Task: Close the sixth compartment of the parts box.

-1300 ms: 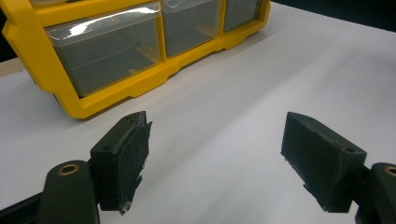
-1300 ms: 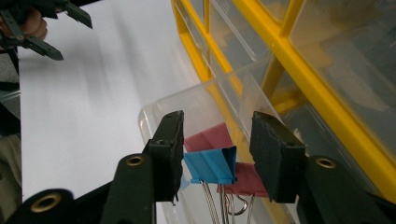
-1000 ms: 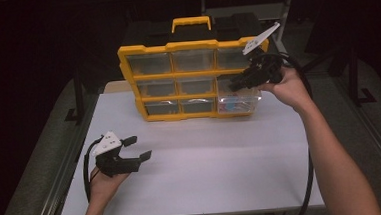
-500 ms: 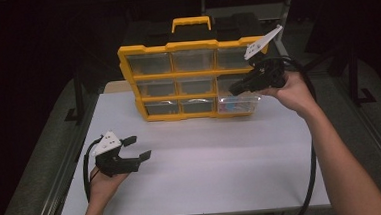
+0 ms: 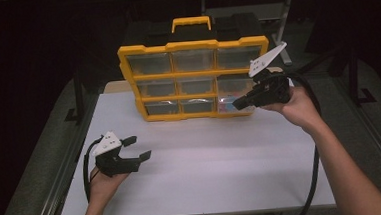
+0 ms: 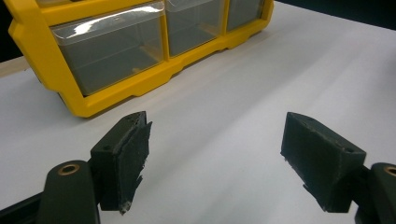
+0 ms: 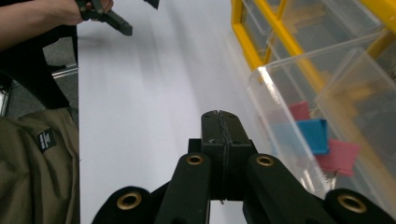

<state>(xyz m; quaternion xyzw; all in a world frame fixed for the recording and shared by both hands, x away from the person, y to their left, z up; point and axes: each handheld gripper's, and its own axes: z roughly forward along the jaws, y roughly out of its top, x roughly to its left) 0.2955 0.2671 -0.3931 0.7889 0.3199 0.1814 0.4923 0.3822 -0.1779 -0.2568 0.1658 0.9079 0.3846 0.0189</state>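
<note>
Right hand-held gripper (image 7: 219, 116) just closed empty, beside clear drawer (image 7: 299, 107)

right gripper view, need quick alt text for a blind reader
The right gripper, its black jaws shut on nothing, hangs over a white table beside a pulled-out clear drawer holding pink and blue clips, in a yellow organizer.

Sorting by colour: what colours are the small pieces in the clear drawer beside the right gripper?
Pink and blue pieces, clearest in the right gripper view.
</note>
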